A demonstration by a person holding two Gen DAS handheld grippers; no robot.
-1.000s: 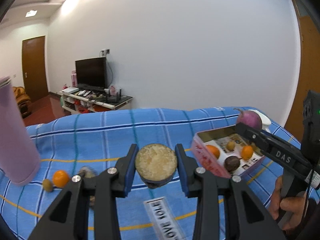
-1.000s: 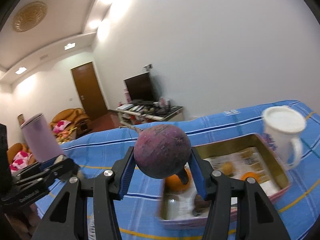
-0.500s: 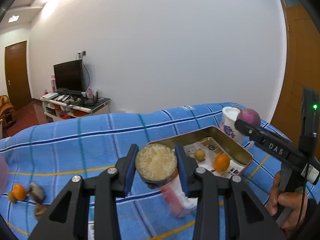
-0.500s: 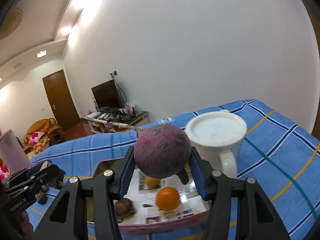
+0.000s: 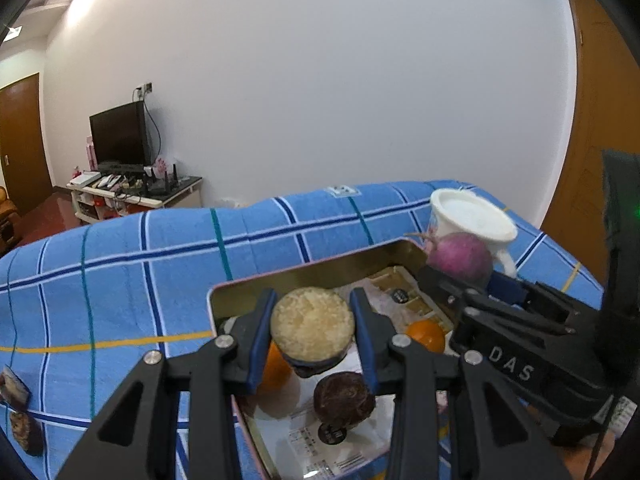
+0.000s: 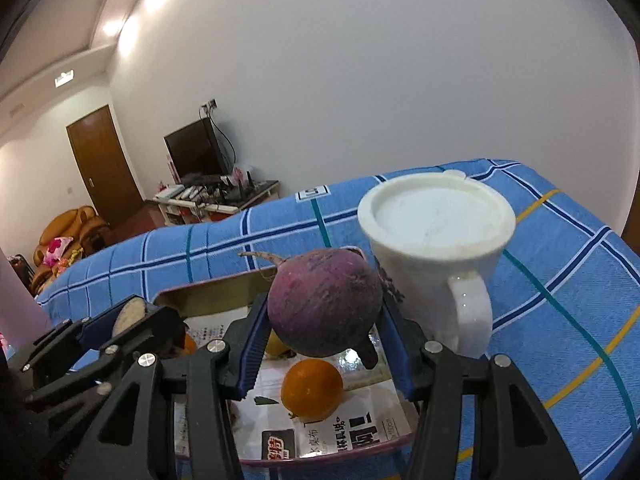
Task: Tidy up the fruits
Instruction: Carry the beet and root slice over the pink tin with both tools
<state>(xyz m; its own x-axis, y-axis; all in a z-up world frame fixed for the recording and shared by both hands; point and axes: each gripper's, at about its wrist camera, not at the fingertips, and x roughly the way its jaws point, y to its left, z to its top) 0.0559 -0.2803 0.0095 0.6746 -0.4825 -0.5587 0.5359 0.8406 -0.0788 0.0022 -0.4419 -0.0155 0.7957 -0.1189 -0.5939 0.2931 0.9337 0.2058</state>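
My left gripper (image 5: pixel 313 334) is shut on a cut fruit half (image 5: pixel 312 330) with a pale grainy face and dark skin, held over the pink tin box (image 5: pixel 248 286). My right gripper (image 6: pixel 325 322) is shut on a round purple fruit (image 6: pixel 325 307) with a thin stem, above the same tin (image 6: pixel 208 298). The right gripper also shows in the left wrist view (image 5: pixel 460 270), at the tin's far right. The tin holds an orange (image 5: pixel 426 334), a dark round fruit (image 5: pixel 344 400), another orange (image 5: pixel 276 368) and paper. In the right wrist view an orange (image 6: pixel 312 390) lies under the purple fruit.
A white mug (image 6: pixel 436 256) stands right behind the tin's right end, also in the left wrist view (image 5: pixel 468 216). The table has a blue checked cloth (image 5: pixel 120 272). Small dark items (image 5: pixel 16 384) lie at the far left. A pink tumbler (image 6: pixel 16 304) stands at left.
Both grippers have moved in and down over the tin, which now looks closer and larger. Each still holds its fruit. The left view has swung right, away from the loose fruits.
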